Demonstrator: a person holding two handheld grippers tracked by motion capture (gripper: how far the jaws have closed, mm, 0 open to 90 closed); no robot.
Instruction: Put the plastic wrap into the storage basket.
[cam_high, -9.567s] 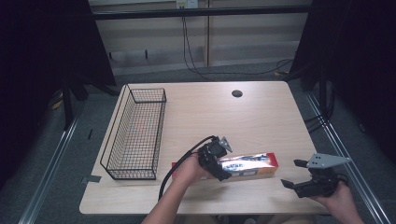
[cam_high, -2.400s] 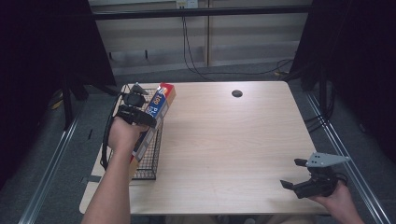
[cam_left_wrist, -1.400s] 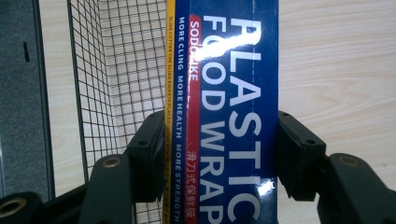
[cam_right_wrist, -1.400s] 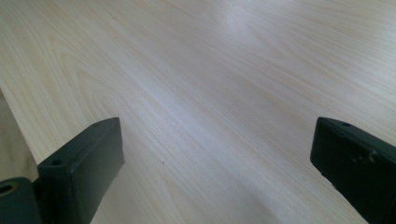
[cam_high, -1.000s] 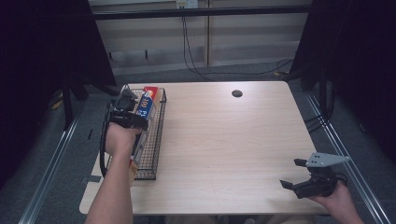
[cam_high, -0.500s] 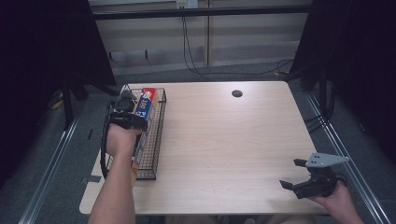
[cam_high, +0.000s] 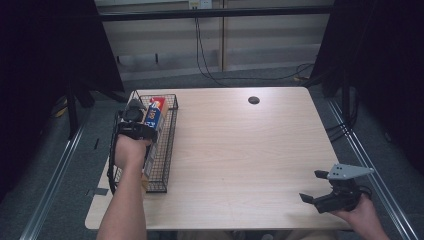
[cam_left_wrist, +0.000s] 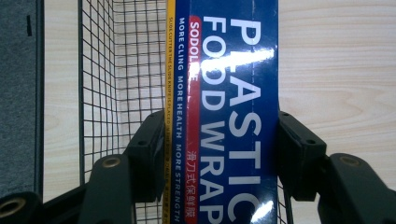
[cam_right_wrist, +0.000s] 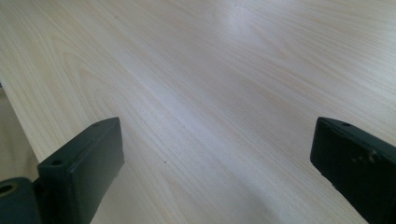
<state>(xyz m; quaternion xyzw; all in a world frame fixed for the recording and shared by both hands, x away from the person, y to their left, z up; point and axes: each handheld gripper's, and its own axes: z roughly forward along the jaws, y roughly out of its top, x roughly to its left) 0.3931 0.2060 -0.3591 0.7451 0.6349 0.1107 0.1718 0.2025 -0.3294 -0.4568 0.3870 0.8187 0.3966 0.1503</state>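
Blue plastic wrap box (cam_left_wrist: 224, 112) clamped in left hand-held gripper (cam_left_wrist: 219, 154).

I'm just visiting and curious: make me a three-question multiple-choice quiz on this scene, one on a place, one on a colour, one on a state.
1. Where is the wrap box?
A. over the wire basket
B. at the table's right edge
C. on the floor

2. What colour is most of the box's face?
A. green
B. blue
C. white

3. How do the right gripper jaws stand?
A. shut on the box
B. shut on nothing
C. open, nothing between them

Answers: 1 A, the left gripper holds it above the mesh. 2 B, white letters on blue. 3 C, bare table shows between the jaws.
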